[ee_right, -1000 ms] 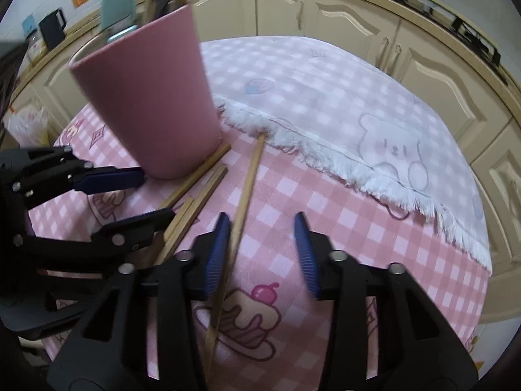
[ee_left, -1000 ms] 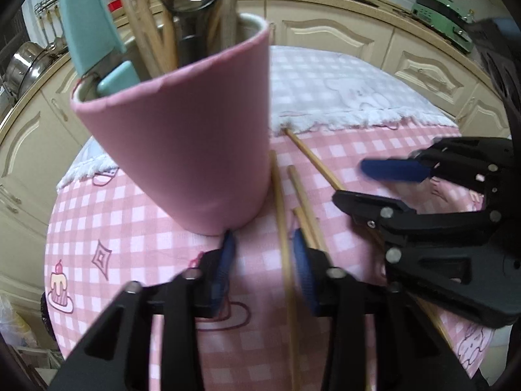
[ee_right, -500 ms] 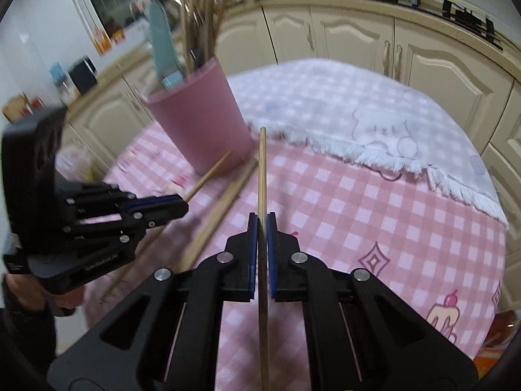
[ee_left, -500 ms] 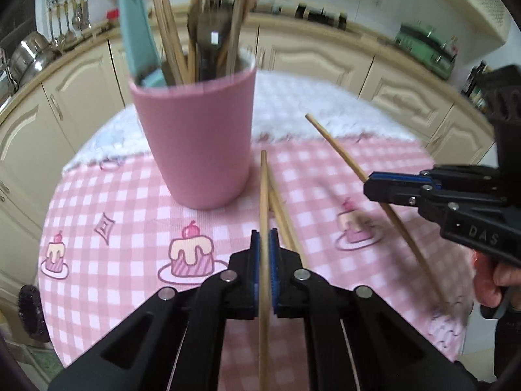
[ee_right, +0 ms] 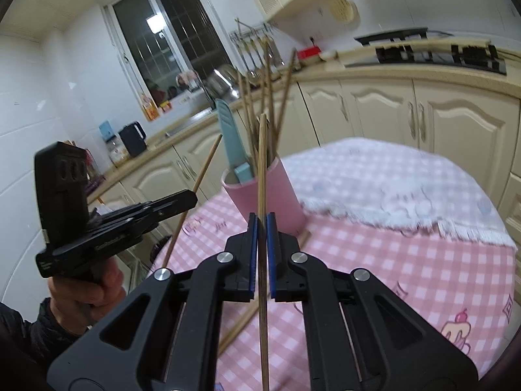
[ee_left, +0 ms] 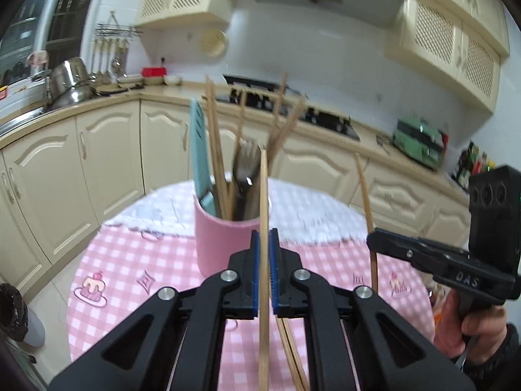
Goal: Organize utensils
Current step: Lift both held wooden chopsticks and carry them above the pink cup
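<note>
A pink cup (ee_left: 224, 241) stands on the round table and holds several chopsticks, a metal fork (ee_left: 246, 176) and a teal handle (ee_left: 200, 150); it also shows in the right wrist view (ee_right: 276, 192). My left gripper (ee_left: 264, 244) is shut on a wooden chopstick (ee_left: 263, 195), raised above the table, short of the cup. My right gripper (ee_right: 262, 228) is shut on another chopstick (ee_right: 262, 163), also raised, right of the left one (ee_left: 366, 202).
Loose chopsticks (ee_left: 289, 352) lie on the pink checked tablecloth (ee_left: 130, 260) below the grippers, also in the right wrist view (ee_right: 247, 316). A white fringed cloth (ee_right: 390, 195) covers the far half. Cream cabinets (ee_left: 107, 163) ring the table.
Both grippers closed on a chopstick each, then lifted them off the table and tilted up; the views now look over the cup at the kitchen.
</note>
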A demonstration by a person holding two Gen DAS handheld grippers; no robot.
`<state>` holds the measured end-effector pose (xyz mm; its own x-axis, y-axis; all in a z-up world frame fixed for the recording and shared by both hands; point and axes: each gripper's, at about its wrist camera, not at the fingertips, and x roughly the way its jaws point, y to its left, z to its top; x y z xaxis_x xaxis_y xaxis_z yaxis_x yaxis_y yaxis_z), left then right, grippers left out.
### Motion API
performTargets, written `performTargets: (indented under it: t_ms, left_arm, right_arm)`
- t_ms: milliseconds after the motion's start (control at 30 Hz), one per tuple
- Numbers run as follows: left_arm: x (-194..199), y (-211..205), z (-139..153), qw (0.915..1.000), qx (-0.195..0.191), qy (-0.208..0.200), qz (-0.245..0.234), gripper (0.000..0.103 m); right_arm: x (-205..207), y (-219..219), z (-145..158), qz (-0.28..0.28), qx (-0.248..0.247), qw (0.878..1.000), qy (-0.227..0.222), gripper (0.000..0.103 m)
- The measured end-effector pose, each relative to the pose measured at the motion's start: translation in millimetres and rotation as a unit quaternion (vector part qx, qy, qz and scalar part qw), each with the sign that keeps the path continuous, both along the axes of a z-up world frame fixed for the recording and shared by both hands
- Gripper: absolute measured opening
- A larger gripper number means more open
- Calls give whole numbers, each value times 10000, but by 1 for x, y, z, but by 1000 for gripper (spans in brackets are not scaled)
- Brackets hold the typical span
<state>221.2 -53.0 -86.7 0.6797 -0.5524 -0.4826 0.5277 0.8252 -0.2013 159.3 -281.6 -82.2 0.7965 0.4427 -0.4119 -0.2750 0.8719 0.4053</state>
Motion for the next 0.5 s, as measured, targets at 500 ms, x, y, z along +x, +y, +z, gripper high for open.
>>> performTargets:
  t_ms: [500]
  left_arm:
    - [23, 7, 47, 9927, -731, -821, 488, 5]
  right_arm:
    - [21, 14, 49, 166, 58, 9973, -717, 6]
